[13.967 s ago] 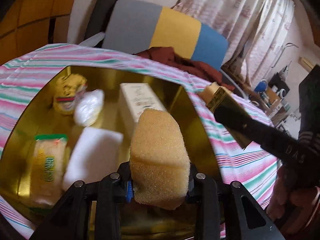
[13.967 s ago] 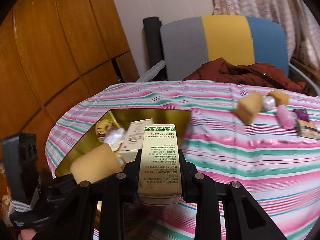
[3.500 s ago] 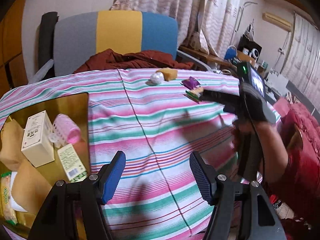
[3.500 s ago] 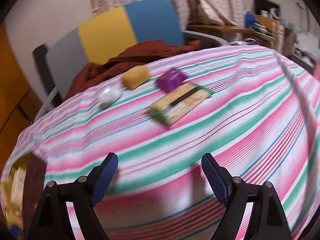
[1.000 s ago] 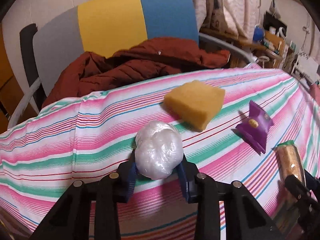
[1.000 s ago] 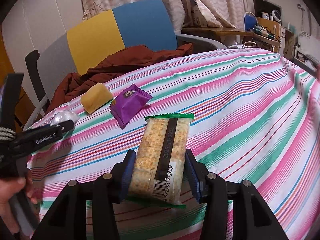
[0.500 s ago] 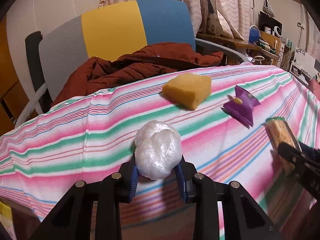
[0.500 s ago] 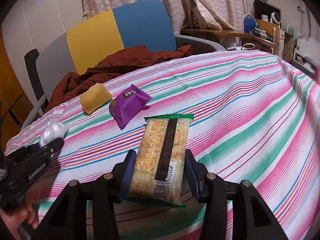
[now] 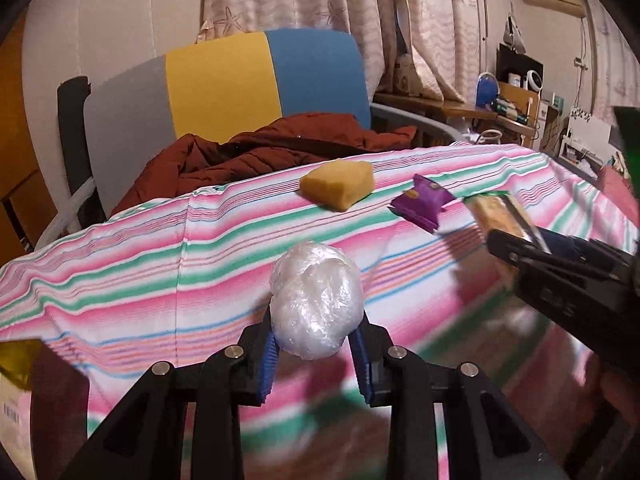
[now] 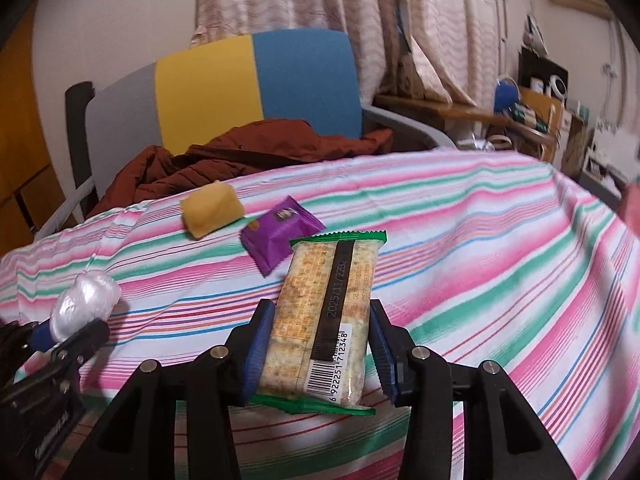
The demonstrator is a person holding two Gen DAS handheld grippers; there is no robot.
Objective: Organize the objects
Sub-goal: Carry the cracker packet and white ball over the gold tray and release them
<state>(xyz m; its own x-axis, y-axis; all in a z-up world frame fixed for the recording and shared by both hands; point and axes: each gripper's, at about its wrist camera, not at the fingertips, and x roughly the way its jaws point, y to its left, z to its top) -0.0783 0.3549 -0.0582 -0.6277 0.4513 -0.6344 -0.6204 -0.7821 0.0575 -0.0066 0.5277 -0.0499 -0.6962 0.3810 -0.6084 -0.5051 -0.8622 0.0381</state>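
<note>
My left gripper is shut on a white ball of crumpled plastic wrap and holds it above the striped tablecloth. My right gripper is shut on a green-edged cracker packet, also lifted off the cloth. The right gripper with the packet shows at the right of the left wrist view. The left gripper with the ball shows at the lower left of the right wrist view. A yellow sponge and a purple snack packet lie on the cloth near the far edge.
A grey, yellow and blue chair with a brown-red jacket stands behind the table. A corner of the gold tray and a white box show at the lower left. Cluttered shelves stand far right.
Both grippers have lifted and drawn back from the sponge and purple packet, each keeping its object. The view has swung left, and the tray corner has come into the left wrist view.
</note>
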